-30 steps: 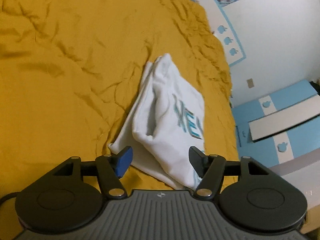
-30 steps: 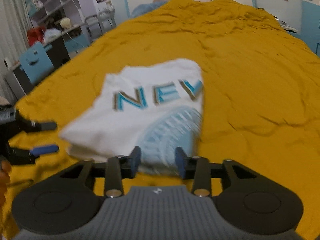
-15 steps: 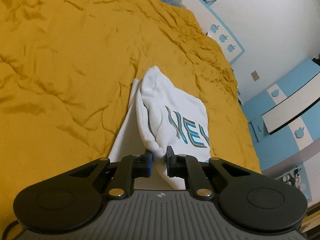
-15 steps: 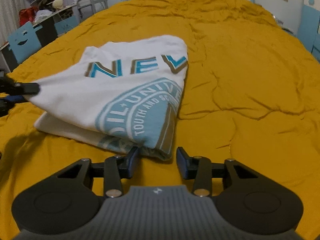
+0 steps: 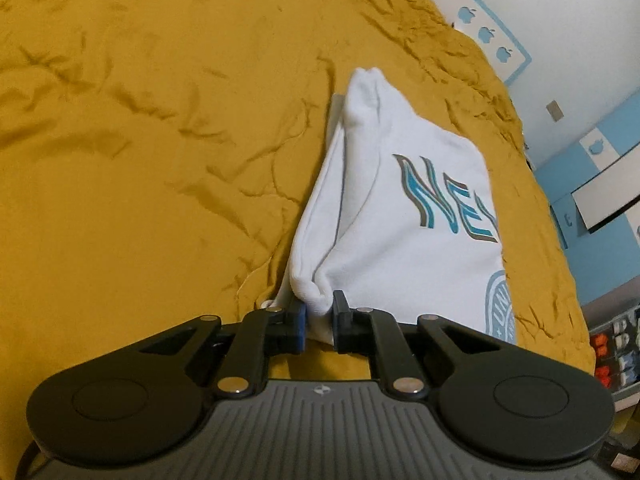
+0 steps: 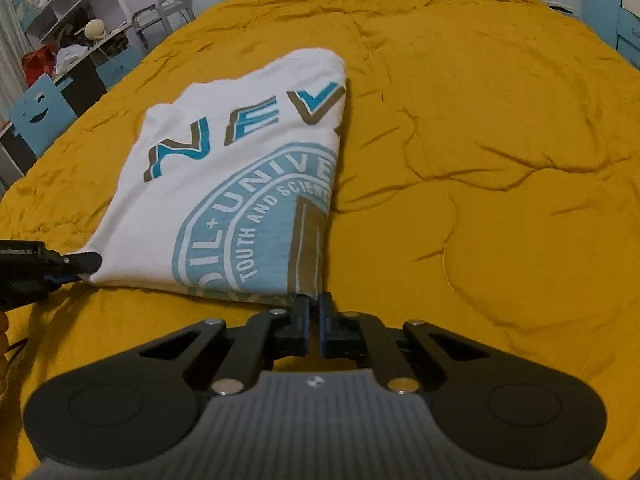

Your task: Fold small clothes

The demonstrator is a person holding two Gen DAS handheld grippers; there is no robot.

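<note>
A folded white T-shirt (image 5: 404, 216) with blue and brown lettering lies on a mustard-yellow bedspread (image 5: 140, 160). My left gripper (image 5: 319, 312) is shut on the shirt's near left corner, with bunched white fabric between the fingers. In the right wrist view the shirt (image 6: 224, 184) shows "NEV" and a round blue print. My right gripper (image 6: 314, 308) is shut on the shirt's near right corner. The left gripper (image 6: 74, 266) also shows there at the far left, pinching the other corner.
The bedspread (image 6: 480, 160) spreads wide to the right of the shirt. A blue chair (image 6: 38, 116) and cluttered shelves (image 6: 80, 20) stand beyond the bed's left edge. A white wall with blue panels (image 5: 600, 140) lies to the right in the left wrist view.
Both grippers went from open to shut, the left first, then the right, each on a near corner of the shirt. The shirt now lies flatter and pulled taut between them.
</note>
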